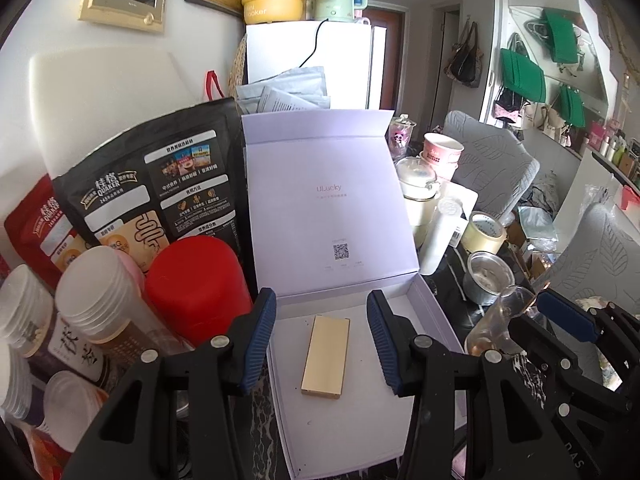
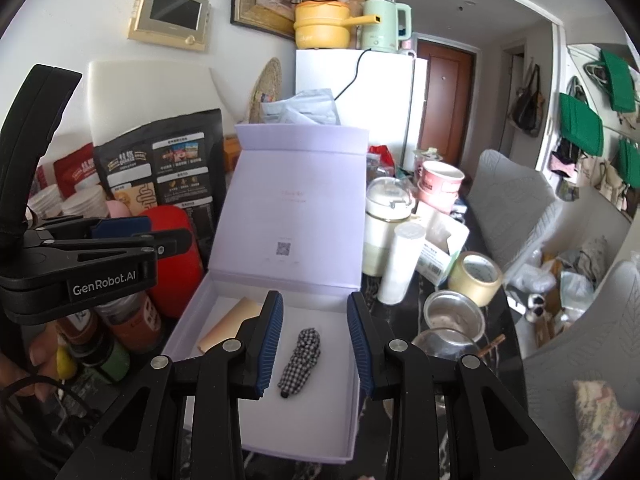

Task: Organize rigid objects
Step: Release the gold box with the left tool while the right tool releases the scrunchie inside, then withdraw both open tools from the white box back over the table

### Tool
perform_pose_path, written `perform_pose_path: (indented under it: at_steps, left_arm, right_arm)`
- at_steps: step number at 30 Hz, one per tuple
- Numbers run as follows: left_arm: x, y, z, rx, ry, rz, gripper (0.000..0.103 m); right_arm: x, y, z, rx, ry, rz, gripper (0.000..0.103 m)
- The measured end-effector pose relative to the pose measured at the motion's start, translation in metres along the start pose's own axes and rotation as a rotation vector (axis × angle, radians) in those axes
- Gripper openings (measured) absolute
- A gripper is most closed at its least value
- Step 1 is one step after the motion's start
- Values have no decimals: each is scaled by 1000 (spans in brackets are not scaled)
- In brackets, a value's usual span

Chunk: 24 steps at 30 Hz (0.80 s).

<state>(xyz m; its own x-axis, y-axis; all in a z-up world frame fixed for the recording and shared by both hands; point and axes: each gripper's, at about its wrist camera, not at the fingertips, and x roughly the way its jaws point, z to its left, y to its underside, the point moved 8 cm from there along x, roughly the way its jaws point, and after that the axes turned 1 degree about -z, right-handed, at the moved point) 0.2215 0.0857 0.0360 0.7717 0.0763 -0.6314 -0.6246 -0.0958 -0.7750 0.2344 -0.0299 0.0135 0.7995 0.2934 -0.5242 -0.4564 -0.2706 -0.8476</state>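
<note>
A lilac box (image 1: 430,312) stands open on the dark table with its lid upright. A flat gold bar (image 1: 325,356) lies on the box floor. My left gripper (image 1: 322,344) hovers above the bar, open, with nothing between its pads. In the right wrist view the same box (image 2: 188,316) holds the gold bar (image 2: 234,322) at the left and a black-and-white checked bundle (image 2: 301,356) in the middle. My right gripper (image 2: 316,346) hangs over the bundle, open and apart from it. The left finger hides part of the gold bar there.
Left of the box crowd a red canister (image 1: 196,284), lidded jars (image 1: 92,300) and oat bags (image 1: 160,184). On the right are a steel cup (image 2: 454,316), a tape roll (image 2: 476,276), a white tube (image 2: 402,264) and a glass jug (image 1: 496,320). The other gripper shows at each view's side.
</note>
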Motion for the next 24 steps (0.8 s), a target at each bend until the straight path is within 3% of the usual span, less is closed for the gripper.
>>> perform_pose_path:
  at_steps: [12,22,23,24]
  left_arm:
    - [-51,8,-8,9,7,-53,47]
    - [-78,30,-7,3,4,-51,47]
    - [-80,34,-6,3,2,-49,48]
    - [-82,36,-6,4,-1,-46,56]
  right_arm:
    - [-52,4,2,4,19,-48,33]
    - [-88,18,10,-1,30,-68,37]
    - [-89,20,10,1,31,-67,39]
    - [-91,22,11,3,31,-67,40]
